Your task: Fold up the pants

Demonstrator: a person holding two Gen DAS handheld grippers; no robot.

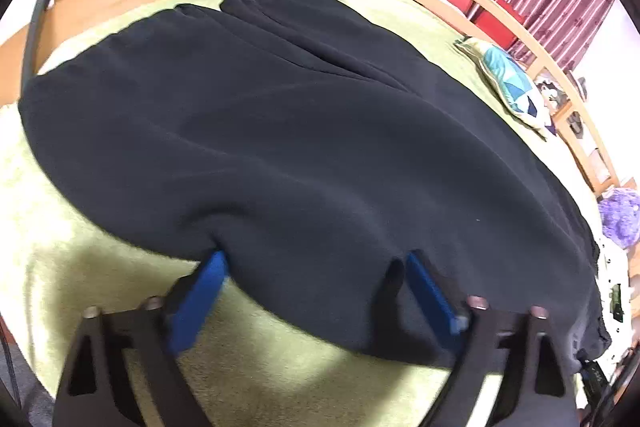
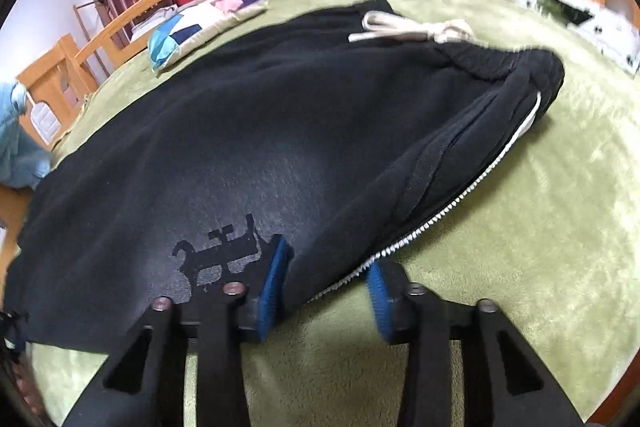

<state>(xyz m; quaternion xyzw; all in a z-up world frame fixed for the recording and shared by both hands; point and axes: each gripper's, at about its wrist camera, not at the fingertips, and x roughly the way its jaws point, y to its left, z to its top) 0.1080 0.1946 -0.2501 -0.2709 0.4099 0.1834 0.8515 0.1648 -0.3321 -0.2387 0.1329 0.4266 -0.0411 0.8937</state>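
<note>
We see black pants lying flat on the green bed. Our left hand-held gripper and right hand-held gripper are both apart, each around the pants' near edge.

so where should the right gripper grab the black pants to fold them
Grip the near side edge of the black pants, beside the white zipper, coming in low from the near side. That edge lies flat on the green blanket and already sits between the open right gripper fingers, so closing there would likely catch it.
</note>
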